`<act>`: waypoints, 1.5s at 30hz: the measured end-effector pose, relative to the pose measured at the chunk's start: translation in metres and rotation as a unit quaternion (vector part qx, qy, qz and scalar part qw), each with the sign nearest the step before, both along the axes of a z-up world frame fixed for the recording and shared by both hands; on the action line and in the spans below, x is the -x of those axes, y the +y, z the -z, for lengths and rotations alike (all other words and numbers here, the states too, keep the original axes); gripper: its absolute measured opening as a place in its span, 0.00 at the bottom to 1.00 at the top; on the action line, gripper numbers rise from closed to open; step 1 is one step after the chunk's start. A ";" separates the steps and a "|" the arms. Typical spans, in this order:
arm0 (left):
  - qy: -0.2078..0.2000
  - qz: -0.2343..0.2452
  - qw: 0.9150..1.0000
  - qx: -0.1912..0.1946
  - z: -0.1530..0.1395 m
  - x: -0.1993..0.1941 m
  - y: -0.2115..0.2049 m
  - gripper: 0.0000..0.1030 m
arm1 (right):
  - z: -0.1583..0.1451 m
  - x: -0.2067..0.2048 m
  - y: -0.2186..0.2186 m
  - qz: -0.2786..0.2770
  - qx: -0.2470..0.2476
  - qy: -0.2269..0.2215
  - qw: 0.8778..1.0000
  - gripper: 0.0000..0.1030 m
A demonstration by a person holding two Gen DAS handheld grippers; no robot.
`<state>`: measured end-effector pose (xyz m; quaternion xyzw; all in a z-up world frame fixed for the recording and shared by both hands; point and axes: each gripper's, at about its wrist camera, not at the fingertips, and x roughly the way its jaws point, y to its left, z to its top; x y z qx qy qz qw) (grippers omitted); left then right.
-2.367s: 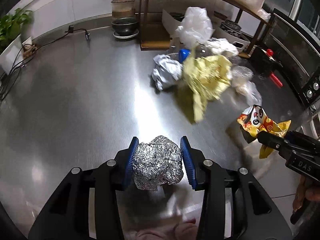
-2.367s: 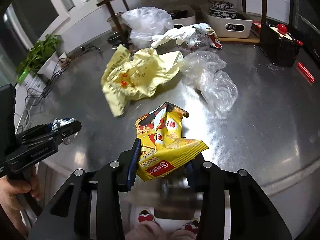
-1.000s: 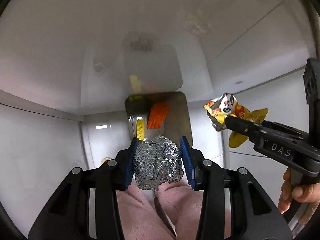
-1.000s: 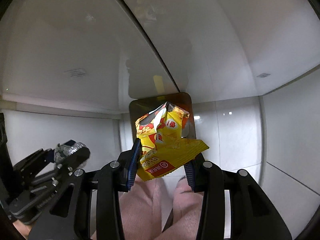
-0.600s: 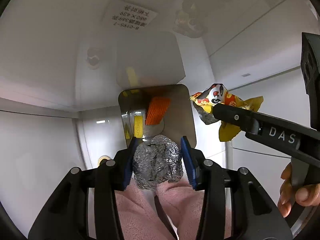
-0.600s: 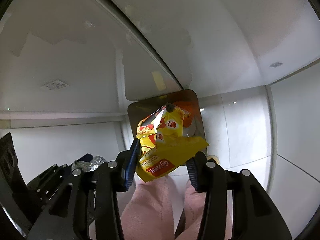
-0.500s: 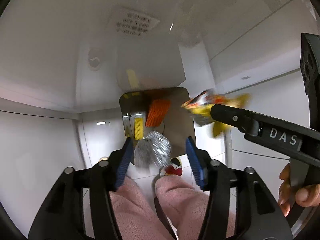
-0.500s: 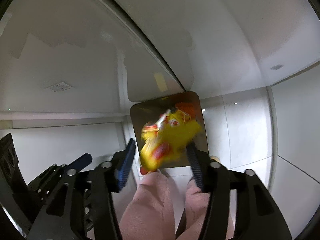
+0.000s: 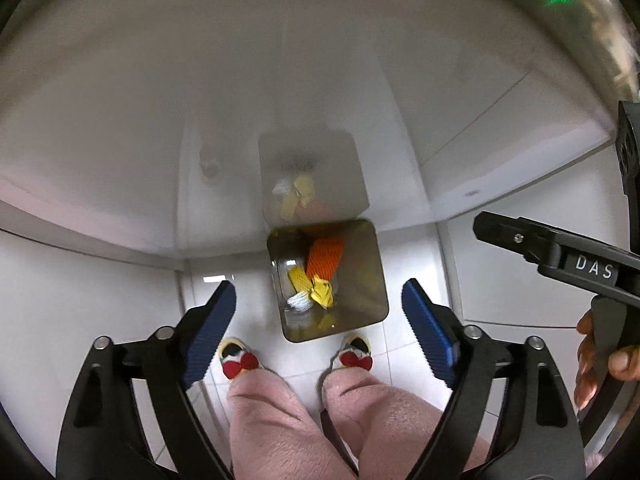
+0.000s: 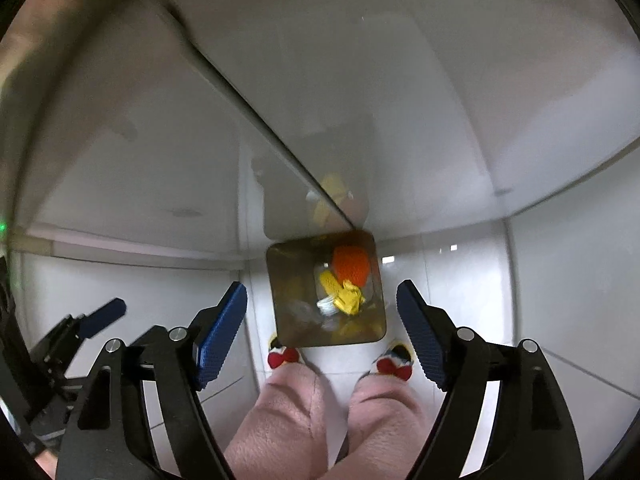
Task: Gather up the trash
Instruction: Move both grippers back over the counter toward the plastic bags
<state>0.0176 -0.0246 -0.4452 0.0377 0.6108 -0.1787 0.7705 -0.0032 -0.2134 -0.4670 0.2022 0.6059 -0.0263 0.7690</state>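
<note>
A square metal trash bin (image 9: 370, 276) stands on the white tiled floor below me; it also shows in the right wrist view (image 10: 288, 280). Inside lie an orange net (image 9: 325, 256), the yellow snack wrapper (image 9: 322, 294) and a silvery piece (image 9: 298, 302). The wrapper (image 10: 348, 298) and orange net (image 10: 351, 265) show from the right wrist too. My left gripper (image 9: 320, 320) is open and empty above the bin. My right gripper (image 10: 323, 316) is open and empty above it, and appears at the right of the left wrist view (image 9: 532, 240).
White cabinet fronts (image 9: 160, 120) rise behind the bin. The person's pink trouser legs (image 9: 280, 420) and slippers with red bows (image 9: 240, 360) stand just in front of the bin. The left gripper shows at the left of the right wrist view (image 10: 92, 324).
Both grippers have opened. The foil ball dropped from the left and the yellow snack wrapper from the right; the wrapper now lies in the bin.
</note>
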 end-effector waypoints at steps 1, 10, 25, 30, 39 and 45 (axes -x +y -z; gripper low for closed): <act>-0.008 0.001 1.000 0.003 -0.012 0.002 0.002 0.81 | -0.012 0.001 -0.002 -0.001 0.001 -0.007 1.000 0.79; -0.095 -0.004 0.995 0.027 -0.128 0.013 0.008 0.91 | -0.129 0.015 -0.011 -0.020 0.038 -0.110 0.993 0.87; -0.200 -0.010 0.979 0.051 -0.225 -0.047 0.005 0.92 | -0.224 -0.036 -0.041 0.011 0.080 -0.209 0.975 0.87; -0.208 -0.016 0.976 0.062 -0.230 -0.082 -0.001 0.92 | -0.229 -0.072 -0.050 0.013 0.097 -0.216 0.972 0.87; -0.193 -0.014 0.978 0.078 -0.216 -0.151 -0.019 0.76 | -0.209 -0.131 -0.060 0.006 0.114 -0.194 0.974 0.87; -0.174 -0.009 0.982 0.070 -0.195 -0.187 -0.034 0.63 | -0.192 -0.155 -0.061 -0.001 0.120 -0.182 0.976 0.86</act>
